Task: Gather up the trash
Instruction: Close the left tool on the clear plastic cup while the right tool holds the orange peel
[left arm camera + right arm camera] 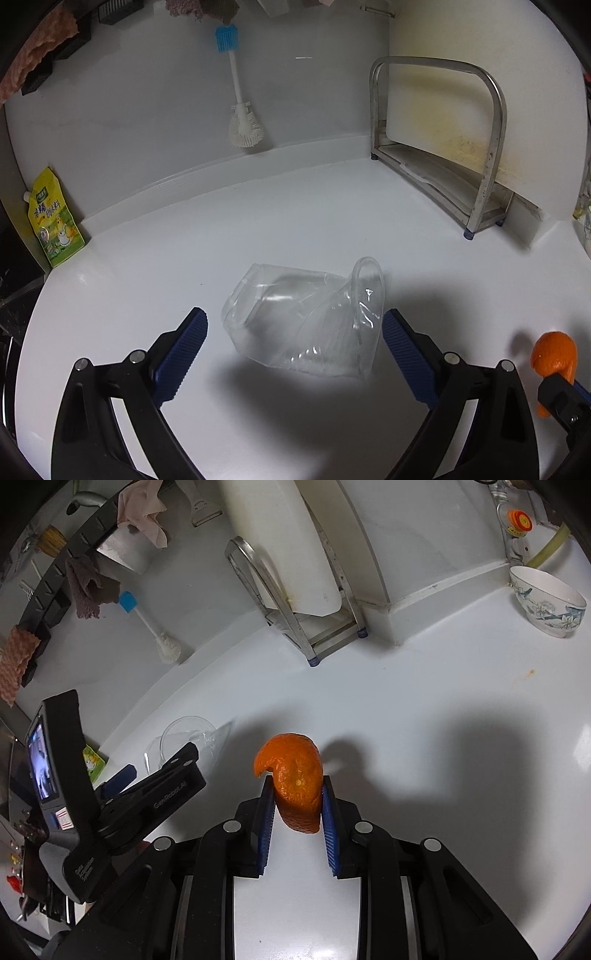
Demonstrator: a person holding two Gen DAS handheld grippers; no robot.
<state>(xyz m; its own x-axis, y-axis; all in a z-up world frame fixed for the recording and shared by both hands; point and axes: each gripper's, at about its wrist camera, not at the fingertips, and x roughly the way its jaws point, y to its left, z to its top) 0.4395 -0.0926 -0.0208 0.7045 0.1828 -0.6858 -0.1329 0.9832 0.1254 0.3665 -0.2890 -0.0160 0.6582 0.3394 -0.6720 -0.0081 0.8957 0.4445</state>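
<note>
A crumpled clear plastic cup [306, 321] lies on its side on the white counter [295, 221]. My left gripper [295, 317] is open, with its blue pads on either side of the cup and not pressing on it. My right gripper [297, 786] is shut on a curled piece of orange peel [293, 775] and holds it above the counter. In the left wrist view, that orange peel [554, 354] shows at the right edge. From the right wrist view, the left gripper [155, 775] and the clear plastic cup [184, 734] lie to the left.
A steel rack [436, 147] with a white cutting board stands at the back right corner. A blue and white brush [240, 103] leans on the back wall. A yellow-green pouch [53, 218] stands at the left. A flowered bowl [546, 602] sits at the far right.
</note>
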